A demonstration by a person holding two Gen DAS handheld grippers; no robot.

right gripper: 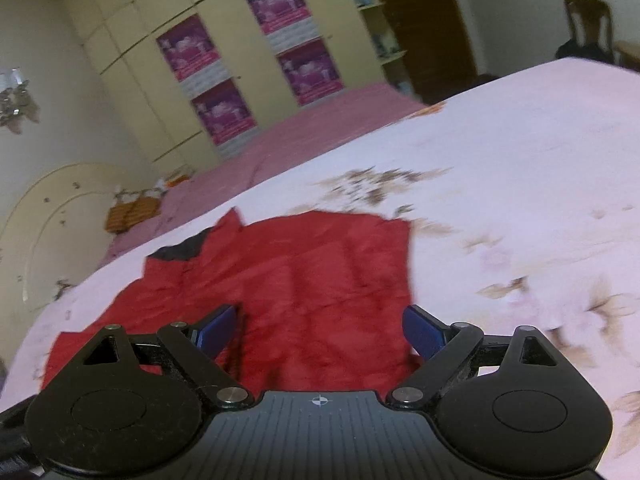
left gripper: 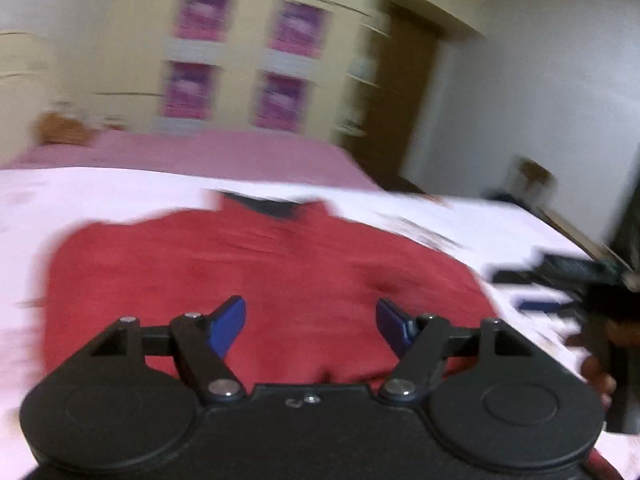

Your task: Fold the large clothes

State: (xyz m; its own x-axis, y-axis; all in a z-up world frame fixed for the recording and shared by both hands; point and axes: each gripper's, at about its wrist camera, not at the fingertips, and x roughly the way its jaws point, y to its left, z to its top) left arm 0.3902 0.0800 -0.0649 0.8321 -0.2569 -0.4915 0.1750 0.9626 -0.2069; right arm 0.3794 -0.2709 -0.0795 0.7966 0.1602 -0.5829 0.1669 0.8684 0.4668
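Note:
A red garment (left gripper: 256,264) with a dark collar lining (left gripper: 264,204) lies flat on the pale flowered bedsheet (left gripper: 100,196). My left gripper (left gripper: 310,322) hovers over its near part, blue pads apart, nothing between them. In the right wrist view the same red garment (right gripper: 312,272) lies folded into a rough rectangle with its dark collar (right gripper: 182,250) at the far left. My right gripper (right gripper: 320,328) hangs above its near edge, jaws wide, holding nothing. The right gripper (left gripper: 560,288) also shows as a blurred dark shape at the right of the left wrist view, with a hand (left gripper: 596,372) on it.
A pink bedspread (right gripper: 320,128) covers the far part of the bed. Behind it stands a cream wardrobe (right gripper: 132,80) with purple posters (right gripper: 192,48). A brown door (right gripper: 420,28) and a chair (right gripper: 588,28) are at the right. A basket (right gripper: 132,212) sits by the headboard.

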